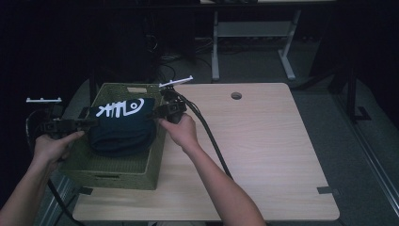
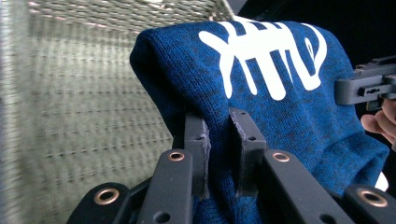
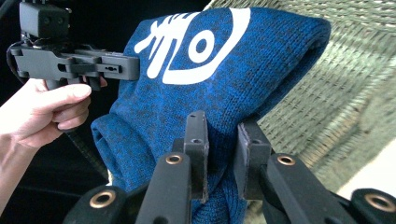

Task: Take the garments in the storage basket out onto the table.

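A folded dark blue knit garment [image 1: 123, 126] with a white fish-bone print hangs over the green woven basket [image 1: 117, 175], held from both sides. My left gripper [image 1: 92, 123] is shut on its left edge; in the left gripper view the knit [image 2: 280, 102] is pinched between my jaws at the left gripper [image 2: 218, 149]. My right gripper [image 1: 155, 112] is shut on the right edge; the right gripper view shows the cloth [image 3: 219, 79] bunched between the jaws at the right gripper [image 3: 219, 154], and the left gripper [image 3: 126, 69] beyond it.
The basket sits at the left end of a light wooden table [image 1: 263, 141], which has a round hole [image 1: 236, 95] near its far edge. Cables [image 1: 211, 141] trail across the table beside the right forearm. Desk legs [image 1: 215, 47] stand on the dark floor behind.
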The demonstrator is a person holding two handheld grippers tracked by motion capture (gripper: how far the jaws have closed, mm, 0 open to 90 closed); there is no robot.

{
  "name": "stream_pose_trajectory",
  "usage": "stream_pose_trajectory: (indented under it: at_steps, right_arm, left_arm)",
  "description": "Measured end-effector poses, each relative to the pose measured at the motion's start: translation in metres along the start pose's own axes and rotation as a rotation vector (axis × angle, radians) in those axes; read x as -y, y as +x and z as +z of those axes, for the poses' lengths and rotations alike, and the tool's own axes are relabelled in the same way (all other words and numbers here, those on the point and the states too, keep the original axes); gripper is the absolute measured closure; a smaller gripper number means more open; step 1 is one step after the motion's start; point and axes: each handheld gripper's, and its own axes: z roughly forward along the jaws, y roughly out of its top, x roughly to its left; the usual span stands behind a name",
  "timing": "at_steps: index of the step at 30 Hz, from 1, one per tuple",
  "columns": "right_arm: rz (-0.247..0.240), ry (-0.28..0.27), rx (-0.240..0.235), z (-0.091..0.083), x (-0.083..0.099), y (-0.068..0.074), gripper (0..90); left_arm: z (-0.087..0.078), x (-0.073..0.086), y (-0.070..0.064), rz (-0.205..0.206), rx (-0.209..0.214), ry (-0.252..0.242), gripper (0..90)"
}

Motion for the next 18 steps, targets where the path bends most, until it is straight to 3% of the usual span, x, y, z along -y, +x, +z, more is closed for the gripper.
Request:
stream_pose_trajectory:
  at_steps: [6,18]
  right_arm:
    - [0.011,0.008,0.009,0.017,-0.001,-0.003,76.3]
    - [0.024,0.045,0.064,0.048,0.005,-0.014,75.8]
  left_arm:
    - [0.001,0.003,0.013,-0.009,-0.013,0.0,78.8]
    - [0.013,0.008,0.03,0.004,-0.076,0.051,78.2]
